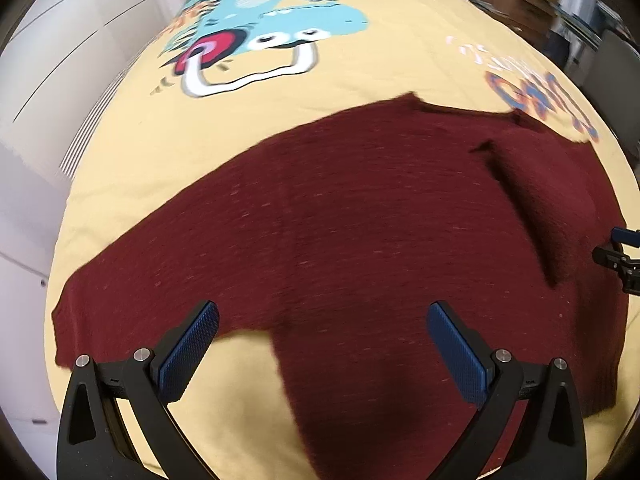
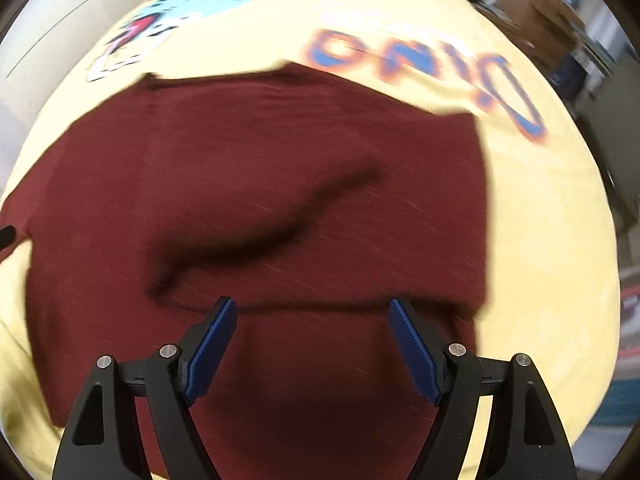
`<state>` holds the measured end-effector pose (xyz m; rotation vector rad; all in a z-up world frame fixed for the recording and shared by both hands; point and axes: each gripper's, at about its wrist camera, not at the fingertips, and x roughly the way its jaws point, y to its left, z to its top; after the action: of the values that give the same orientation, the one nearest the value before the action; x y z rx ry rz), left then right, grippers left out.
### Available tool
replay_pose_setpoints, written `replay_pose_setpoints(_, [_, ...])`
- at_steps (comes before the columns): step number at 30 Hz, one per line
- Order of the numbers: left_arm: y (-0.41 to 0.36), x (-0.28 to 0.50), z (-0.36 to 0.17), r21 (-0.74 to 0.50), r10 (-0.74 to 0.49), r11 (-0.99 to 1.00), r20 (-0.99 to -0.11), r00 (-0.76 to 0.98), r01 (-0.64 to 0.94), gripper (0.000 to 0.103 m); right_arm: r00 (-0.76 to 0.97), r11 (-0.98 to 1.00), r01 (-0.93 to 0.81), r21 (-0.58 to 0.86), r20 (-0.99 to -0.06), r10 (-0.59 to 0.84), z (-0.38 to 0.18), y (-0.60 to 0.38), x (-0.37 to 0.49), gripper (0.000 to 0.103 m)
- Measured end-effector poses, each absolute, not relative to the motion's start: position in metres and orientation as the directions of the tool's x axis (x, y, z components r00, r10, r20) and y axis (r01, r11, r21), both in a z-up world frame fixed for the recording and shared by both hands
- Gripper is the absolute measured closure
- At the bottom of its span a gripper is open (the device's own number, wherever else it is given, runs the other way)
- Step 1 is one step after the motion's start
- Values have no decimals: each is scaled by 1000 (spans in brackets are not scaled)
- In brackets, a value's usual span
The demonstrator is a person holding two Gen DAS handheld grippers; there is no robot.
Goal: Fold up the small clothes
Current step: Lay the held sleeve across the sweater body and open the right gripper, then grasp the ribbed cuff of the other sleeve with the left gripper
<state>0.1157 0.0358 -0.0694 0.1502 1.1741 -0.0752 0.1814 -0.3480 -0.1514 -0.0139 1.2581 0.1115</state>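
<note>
Both tools empty, jaws apart: left tool (image 1: 322,356) hovers over the near edge of the maroon T-shirt (image 1: 360,220), right tool (image 2: 312,344) over its folded side. Shirt lies flat on the yellow dinosaur-print bedspread (image 1: 280,112). One sleeve side looks folded inward, leaving a dark ridge; other sleeve (image 1: 132,300) still spread, so folding seems barely begun.

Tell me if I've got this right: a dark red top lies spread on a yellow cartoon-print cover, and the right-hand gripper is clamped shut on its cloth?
Not quite. The right gripper is open: in the right wrist view its blue pads stand wide apart above the dark red top, pinching nothing. The rest holds: the top lies spread on the yellow cartoon-print cover.
</note>
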Motion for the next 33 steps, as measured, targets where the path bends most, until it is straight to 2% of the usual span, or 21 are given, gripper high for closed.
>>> replay_pose_setpoints(5, [-7,125,-75,21,-68,973,-926,370,232,1,292,1000,22,11,-956,4,-165,-402,177,24])
replay_pose_setpoints(16, [-153,168,-66,46,-160,864,-919,360,501,1,303,993,87,79,-952,50,-174,-441,178,23])
replay_pose_setpoints(27, [-255,192,-131,123,-83,753,-957,278,647,1,295,987,111,117,-952,80,-186,-447,184,23])
replay_pose_setpoints(29, [-264,198,-145,139,-51,744,-963,264,653,5,289,985,116,125,-953,86,-189,-448,184,24])
replay_pose_setpoints(31, [-269,205,-160,144,-23,741,-971,240,656,23,288,985,117,126,-954,88,-188,-448,181,24])
replay_pose_setpoints(33, [-268,213,-168,139,-13,750,-975,224,647,26,290,984,122,128,-953,88,-188,-449,180,24])
